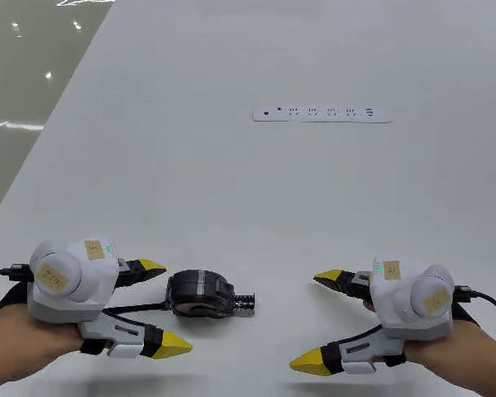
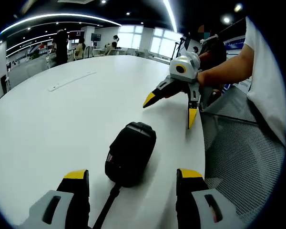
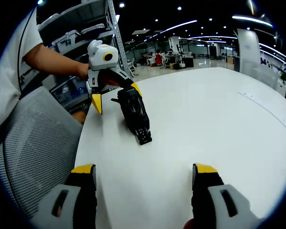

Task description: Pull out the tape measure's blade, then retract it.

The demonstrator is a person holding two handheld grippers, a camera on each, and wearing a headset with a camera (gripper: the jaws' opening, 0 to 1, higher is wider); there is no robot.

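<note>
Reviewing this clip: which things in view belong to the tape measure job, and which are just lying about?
Part of the job:
black tape measure, blade not pulled out
left tongs, open on either side of it
right tongs, open, apart from it

Lying about:
white power strip, farther up the white table
mesh chair beside the table

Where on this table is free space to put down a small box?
Free: the wide table between the power strip and the tape measure; also the gap between tape measure and right hand-held gripper. Crowded: around the left hand-held gripper, whose jaws flank the tape measure.
</note>
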